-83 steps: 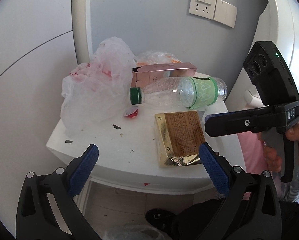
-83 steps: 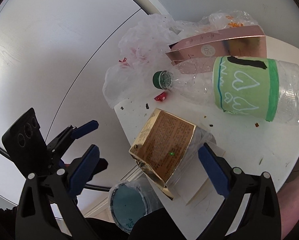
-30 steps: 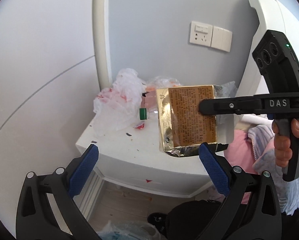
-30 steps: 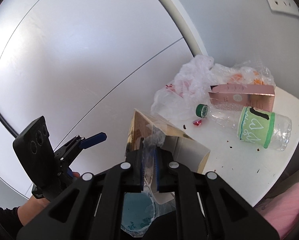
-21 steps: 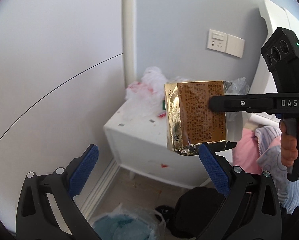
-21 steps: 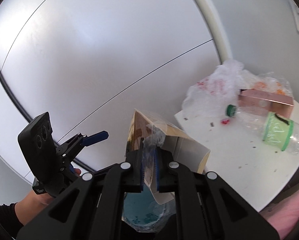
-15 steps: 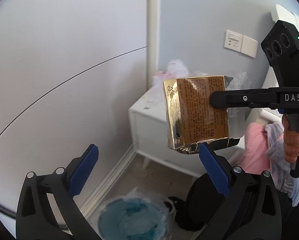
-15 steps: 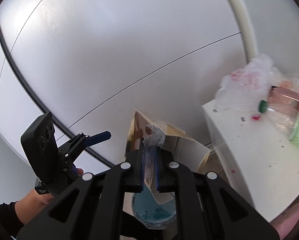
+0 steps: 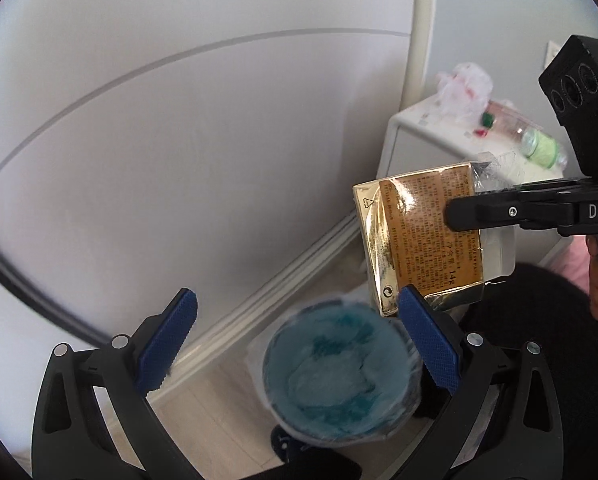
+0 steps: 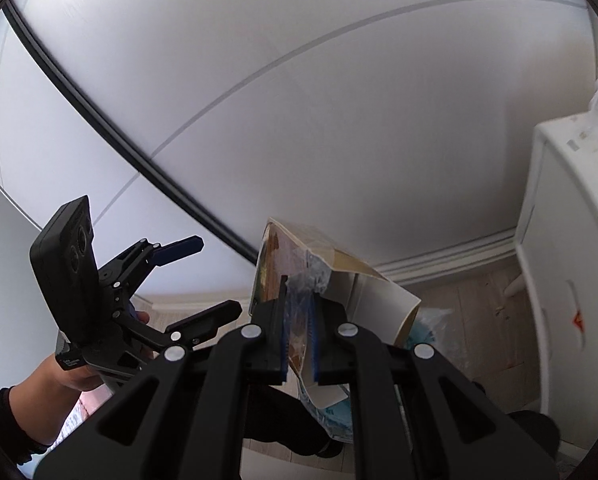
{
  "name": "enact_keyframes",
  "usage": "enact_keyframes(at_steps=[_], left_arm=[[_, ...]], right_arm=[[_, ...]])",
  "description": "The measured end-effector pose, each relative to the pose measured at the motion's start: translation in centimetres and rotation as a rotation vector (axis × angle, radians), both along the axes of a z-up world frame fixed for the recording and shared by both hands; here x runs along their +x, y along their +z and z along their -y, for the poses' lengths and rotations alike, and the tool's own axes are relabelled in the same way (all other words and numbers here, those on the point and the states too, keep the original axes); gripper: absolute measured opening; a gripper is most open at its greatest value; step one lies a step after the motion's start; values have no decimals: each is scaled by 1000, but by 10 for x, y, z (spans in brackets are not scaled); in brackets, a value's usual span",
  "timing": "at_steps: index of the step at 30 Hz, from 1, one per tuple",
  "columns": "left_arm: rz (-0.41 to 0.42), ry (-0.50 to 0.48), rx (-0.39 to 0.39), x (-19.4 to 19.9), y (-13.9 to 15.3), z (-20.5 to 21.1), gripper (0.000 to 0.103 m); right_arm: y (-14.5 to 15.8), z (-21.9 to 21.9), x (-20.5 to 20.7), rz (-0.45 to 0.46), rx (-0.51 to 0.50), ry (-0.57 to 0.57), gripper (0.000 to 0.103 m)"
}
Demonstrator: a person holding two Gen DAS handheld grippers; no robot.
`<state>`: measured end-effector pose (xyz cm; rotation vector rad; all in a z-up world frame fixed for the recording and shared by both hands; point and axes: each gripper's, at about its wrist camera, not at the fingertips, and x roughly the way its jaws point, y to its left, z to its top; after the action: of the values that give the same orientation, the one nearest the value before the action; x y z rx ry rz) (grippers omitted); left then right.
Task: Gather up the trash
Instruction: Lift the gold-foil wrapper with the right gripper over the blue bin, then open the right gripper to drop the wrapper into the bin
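A: Nearest to us, our left gripper [image 9: 295, 344] stands spread wide with nothing between its blue pads [image 9: 167, 342]. What lies just past them?

B: Directly beyond and below the pads we see the blue bin [image 9: 339, 372], lined with a clear bag, standing on the pale wood floor [image 9: 227, 380] beside the skirting.

A: And our right gripper [image 10: 297, 344]?

B: We have it clenched on the gold box [image 9: 419, 240]: its fingers pinch the torn open end with the crinkled clear wrap. From the left wrist camera the box hangs in the air above the bin's far rim, just ahead of our left gripper's right pad.

A: Farther out?

B: Past the box, up and to the right of our left gripper, we see the white cabinet [image 9: 411, 136]. On its top lie a crumpled plastic bag [image 9: 465, 82] and a clear bottle [image 9: 527, 138] with a green label and green cap, on its side. Behind all that we see the white wall [image 9: 179, 120]
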<state>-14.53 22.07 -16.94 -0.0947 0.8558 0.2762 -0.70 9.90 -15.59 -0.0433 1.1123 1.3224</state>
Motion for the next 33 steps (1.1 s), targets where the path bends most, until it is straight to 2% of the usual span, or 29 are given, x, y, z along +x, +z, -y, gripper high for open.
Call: enact_keyframes(at_steps=[6,11,13,16,24,25,27,28,29,33], left_arm=[[-80,20,-33,-4,-45,-9,97],[-145,2,-56,-1,-81,-11,97],[-170,-9,-53,-3,-95,-12,97],[-194,-17,-49,-2,-113,-11,97],[-226,-9,-80,2,-131,-16,97],[-228,-10,-78,2,-132,-17,97],[-233,-11,-76,5,-132,-17,97],[-234,-12,-73,4,-132,-18,97],[-234,-14,-72,4,-132,-19,97],[-225,-14,-66,4,-129,-19,97]], right_arm=[[-56,-30,-7,-26,-123,42,10],[-106,-44,0,-62,-173,69,10],[-112,-44,-14,-68,-202,81,10],[-135,-49,-13,-84,-261,99,10],[-177,-64,-12,-106,-385,100,10],[-179,-65,-11,-114,-392,97,12],[-178,-65,-10,-122,-391,82,32],[-177,-65,-8,-129,-386,74,56],[-179,-65,-5,-136,-379,70,73],[-170,-62,4,-111,-342,48,85]])
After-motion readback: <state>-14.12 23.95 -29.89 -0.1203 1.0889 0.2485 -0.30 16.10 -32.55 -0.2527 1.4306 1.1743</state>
